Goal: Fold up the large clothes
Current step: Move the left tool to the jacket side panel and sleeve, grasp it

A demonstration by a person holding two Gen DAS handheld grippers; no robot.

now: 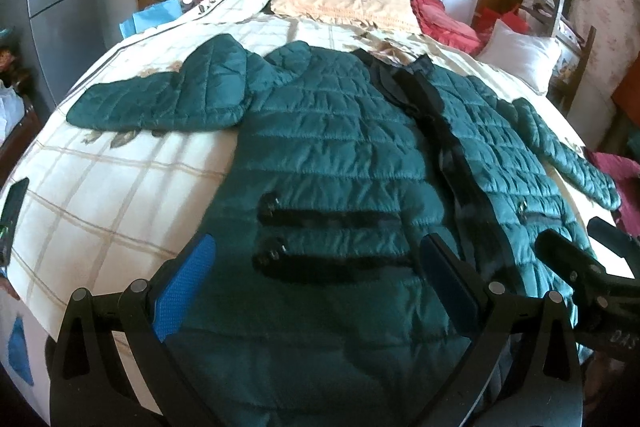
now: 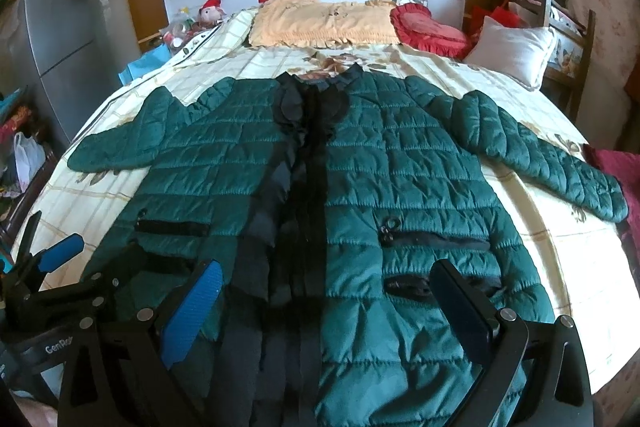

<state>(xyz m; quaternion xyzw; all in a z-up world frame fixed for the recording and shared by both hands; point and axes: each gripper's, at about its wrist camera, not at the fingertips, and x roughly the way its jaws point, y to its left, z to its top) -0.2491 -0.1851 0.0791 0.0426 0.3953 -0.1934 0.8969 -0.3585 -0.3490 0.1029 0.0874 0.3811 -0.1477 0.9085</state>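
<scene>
A dark green quilted jacket [image 1: 332,155] lies flat and face up on the bed, sleeves spread to both sides, black zip strip down the middle. It also shows in the right wrist view [image 2: 400,179]. My left gripper [image 1: 320,259] is open and empty, hovering over the jacket's lower left panel near two black pocket zips. My right gripper [image 2: 328,283] is open and empty over the lower hem, right of the zip strip. The right gripper also shows in the left wrist view [image 1: 580,259], and the left gripper in the right wrist view [image 2: 48,259].
The bed has a cream checked cover [image 2: 568,267]. At its head lie a yellow pillow [image 2: 324,21], a red cushion [image 2: 424,27] and a white pillow [image 2: 516,47]. A grey fridge [image 2: 60,39] stands at the left. A dark phone [image 1: 14,203] lies at the bed's left edge.
</scene>
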